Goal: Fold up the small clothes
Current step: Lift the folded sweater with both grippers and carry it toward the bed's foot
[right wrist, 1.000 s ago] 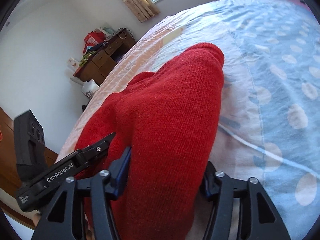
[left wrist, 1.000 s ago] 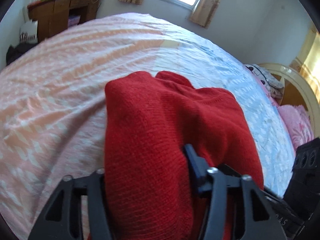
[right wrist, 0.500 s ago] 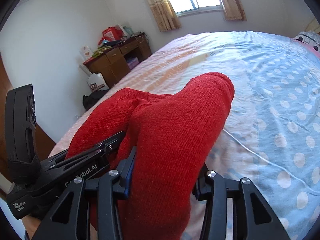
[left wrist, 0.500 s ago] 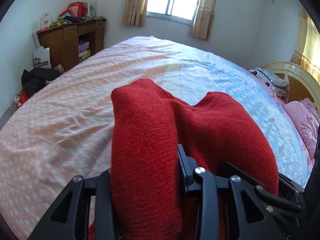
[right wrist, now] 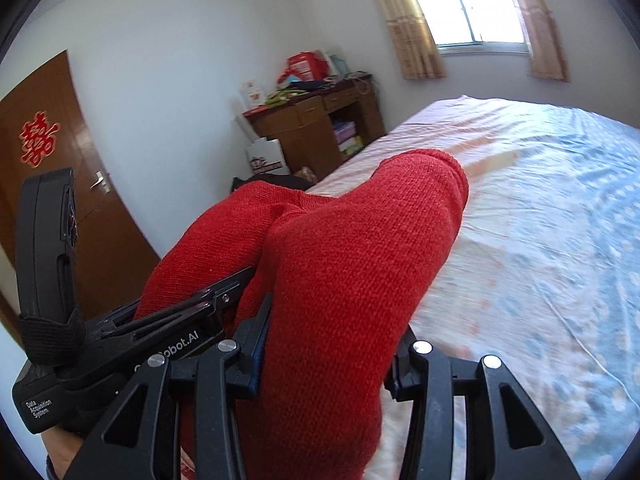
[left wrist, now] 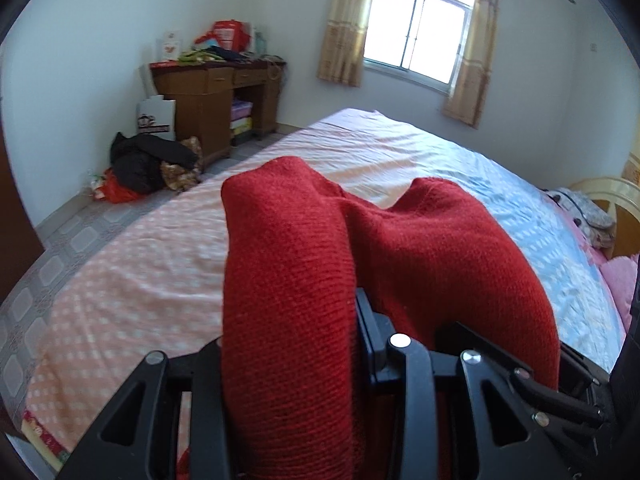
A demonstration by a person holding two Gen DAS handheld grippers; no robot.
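Observation:
A red knitted garment (left wrist: 288, 280) hangs bunched over both grippers, held up above the bed. My left gripper (left wrist: 288, 344) is shut on a thick fold of it; the fingertips are hidden by the cloth. My right gripper (right wrist: 324, 356) is shut on another fold of the same garment (right wrist: 352, 264). The two grippers are close side by side: the left one shows in the right wrist view (right wrist: 132, 340), and the right one in the left wrist view (left wrist: 560, 392).
The bed (left wrist: 132, 264) has a pink dotted sheet on the left and a blue one (right wrist: 560, 216) on the right. A wooden desk (left wrist: 212, 92) and a pile of dark clothes (left wrist: 148, 160) stand by the far wall. Pillows (left wrist: 588, 208) lie at the right. A brown door (right wrist: 52, 160) is on the left.
Both grippers have risen and tilted up with the red garment, so the room and window now show. The grip on the cloth is unchanged.

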